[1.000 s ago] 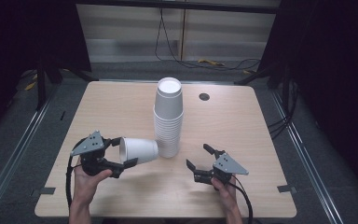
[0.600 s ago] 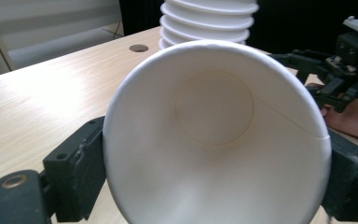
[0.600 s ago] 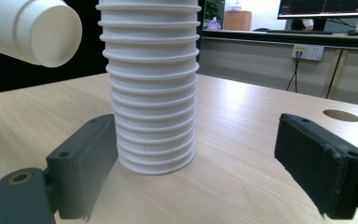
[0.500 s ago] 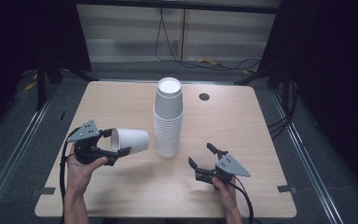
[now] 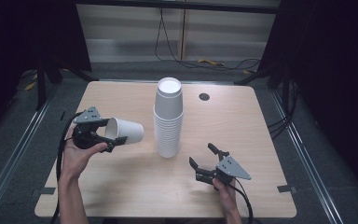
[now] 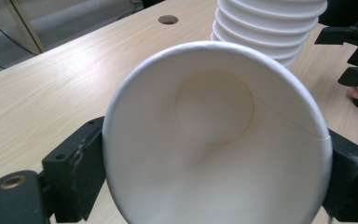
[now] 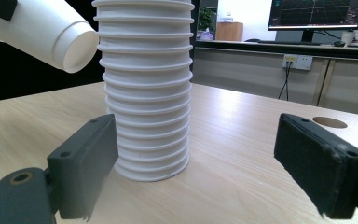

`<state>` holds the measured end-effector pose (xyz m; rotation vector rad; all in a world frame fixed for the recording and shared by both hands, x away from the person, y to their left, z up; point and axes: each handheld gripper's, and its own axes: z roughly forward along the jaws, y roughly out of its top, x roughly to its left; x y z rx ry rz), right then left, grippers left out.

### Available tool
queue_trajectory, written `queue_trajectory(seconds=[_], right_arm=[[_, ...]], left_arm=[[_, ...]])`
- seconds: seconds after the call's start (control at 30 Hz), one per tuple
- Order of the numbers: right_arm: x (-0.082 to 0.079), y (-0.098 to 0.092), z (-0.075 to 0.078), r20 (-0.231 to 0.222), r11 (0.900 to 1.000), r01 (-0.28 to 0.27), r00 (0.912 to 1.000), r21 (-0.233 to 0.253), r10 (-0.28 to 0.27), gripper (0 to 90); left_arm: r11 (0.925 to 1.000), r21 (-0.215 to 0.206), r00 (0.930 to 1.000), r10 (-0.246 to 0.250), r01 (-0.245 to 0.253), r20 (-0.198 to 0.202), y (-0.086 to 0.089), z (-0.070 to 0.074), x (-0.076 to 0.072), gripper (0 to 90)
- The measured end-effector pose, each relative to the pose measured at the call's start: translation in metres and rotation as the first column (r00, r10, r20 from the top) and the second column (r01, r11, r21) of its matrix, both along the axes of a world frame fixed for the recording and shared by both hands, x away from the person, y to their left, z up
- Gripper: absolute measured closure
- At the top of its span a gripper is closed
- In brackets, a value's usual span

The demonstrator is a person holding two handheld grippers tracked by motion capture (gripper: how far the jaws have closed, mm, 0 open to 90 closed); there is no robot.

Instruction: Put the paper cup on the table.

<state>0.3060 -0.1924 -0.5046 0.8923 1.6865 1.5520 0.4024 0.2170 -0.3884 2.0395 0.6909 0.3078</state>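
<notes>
My left gripper (image 5: 103, 135) has one white paper cup (image 5: 125, 131) pinched at the rim, a jaw pressed against each side of it, and I'm holding it on its side above the table (image 5: 121, 186), mouth toward my hand and base pointing at the stack. Looking down the left gripper view, I see straight into that cup (image 6: 214, 140): round bottom, one seam line running up the inner wall, black pads (image 6: 77, 163) hugging the rim left and right. Just beyond it stands the single stack of white cups (image 5: 168, 119), upright near the middle of the table, close to the held cup's base but not touching it. I can count roughly a dozen rims stepped down its side in the right gripper view, though the exact number I can't be sure of. My right gripper (image 5: 206, 163) sits low near the front right of the table, jaws spread wide and holding nothing, aimed at the foot of the stack (image 7: 147, 93) with the wooden surface between them. One round cable hole (image 5: 204, 97) shows in the tabletop at the far side, right of the stack. So: one cup in hand, one stack, two grippers.
</notes>
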Motion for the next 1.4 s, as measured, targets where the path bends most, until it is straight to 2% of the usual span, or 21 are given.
queue_trajectory(seconds=[0.1,0.17,0.27,0.33,0.5,0.7,0.8,0.83,0.87,0.9,0.93,0.97,1.0,1.03,1.1,1.13,1.17,1.23,1.27,1.33,1.4], right_arm=[[0.000,0.000,0.000,-0.001,1.000,0.003,1.0000,0.000,-0.003,13.4],[0.000,-0.001,0.000,0.000,1.000,0.003,1.0000,0.000,-0.003,13.4],[0.000,0.000,0.000,0.002,1.000,-0.001,1.0000,0.003,0.001,13.4],[0.000,-0.001,0.000,0.006,1.000,0.000,1.0000,0.002,0.000,13.4],[0.000,-0.001,0.000,0.001,1.000,0.002,1.0000,0.012,-0.002,13.2],[0.000,-0.001,0.000,-0.002,1.000,0.007,1.0000,0.014,-0.007,13.1],[0.000,-0.001,0.000,0.001,1.000,0.014,0.9999,0.011,-0.014,13.1],[0.000,-0.001,0.000,0.004,1.000,0.013,0.9999,0.008,-0.013,13.1],[0.000,-0.001,0.000,0.004,1.000,0.013,0.9999,0.008,-0.013,13.1],[0.000,-0.001,0.000,-0.001,1.000,0.014,0.9999,0.012,-0.014,13.2],[0.000,-0.001,0.000,-0.001,1.000,0.014,0.9999,0.012,-0.014,13.2],[0.000,-0.001,0.000,0.002,1.000,0.012,0.9999,0.010,-0.012,13.1],[0.000,-0.001,0.000,0.002,1.000,0.012,0.9999,0.010,-0.012,13.1],[0.000,-0.001,0.000,0.003,1.000,0.011,0.9999,0.010,-0.011,13.1],[0.000,-0.001,0.000,0.003,1.000,0.011,0.9999,0.010,-0.011,13.2],[0.000,-0.001,0.000,0.003,1.000,0.011,0.9999,0.009,-0.011,13.2],[0.000,-0.001,0.000,0.003,1.000,0.012,0.9999,0.009,-0.012,13.2],[0.000,-0.001,0.000,0.005,1.000,0.010,0.9999,0.009,-0.010,13.2],[0.000,-0.001,0.000,0.004,1.000,0.010,0.9999,0.008,-0.010,13.2],[0.000,-0.001,0.000,0.007,1.000,0.006,1.0000,0.006,-0.006,13.2],[0.000,-0.001,0.000,0.007,1.000,0.007,1.0000,0.007,-0.007,13.2]], left_arm=[[0.9979,0.063,0.9996,0.015,-0.013,-0.024,0.001,0.001,0.012,11.1],[0.9973,0.072,0.9992,0.020,-0.017,-0.035,0.000,0.001,0.015,11.1],[0.9892,0.143,0.9982,0.039,-0.032,-0.045,-0.002,0.001,0.026,11.0],[0.9874,0.156,0.9983,0.038,-0.030,-0.045,-0.003,0.001,0.029,11.0],[0.9675,0.253,0.9963,0.031,-0.010,-0.080,-0.008,0.004,0.039,10.8],[0.9532,0.302,0.9922,0.032,0.006,-0.121,-0.010,0.004,0.046,10.6],[0.9498,0.313,0.9892,0.043,0.003,-0.140,-0.012,0.001,0.049,10.6],[0.9427,0.333,0.9873,0.029,0.025,-0.156,-0.011,0.001,0.052,10.5],[0.9427,0.333,0.9873,0.029,0.025,-0.156,-0.011,0.001,0.052,10.5],[0.9312,0.363,0.9862,0.027,0.035,-0.163,-0.013,0.001,0.054,10.5],[0.9312,0.363,0.9862,0.027,0.035,-0.163,-0.013,0.001,0.054,10.5],[0.9193,0.392,0.9843,0.037,0.034,-0.173,-0.017,0.001,0.056,10.4],[0.9193,0.392,0.9843,0.037,0.034,-0.173,-0.017,0.001,0.056,10.3],[0.9114,0.409,0.9818,0.037,0.044,-0.186,-0.019,0.000,0.059,10.2],[0.9081,0.415,0.9795,0.032,0.055,-0.199,-0.021,-0.001,0.060,10.2],[0.8895,0.452,0.9788,0.030,0.067,-0.203,-0.025,-0.003,0.061,10.1],[0.8902,0.451,0.9817,0.023,0.066,-0.189,-0.027,-0.003,0.062,10.2],[0.8875,0.453,0.9797,0.010,0.084,-0.200,-0.029,-0.004,0.062,10.2],[0.8676,0.490,0.9779,0.022,0.085,-0.208,-0.033,-0.005,0.063,10.2],[0.8495,0.518,0.9770,0.018,0.097,-0.213,-0.035,-0.006,0.065,10.1],[0.8449,0.524,0.9736,0.017,0.108,-0.228,-0.037,-0.007,0.066,10.0]])
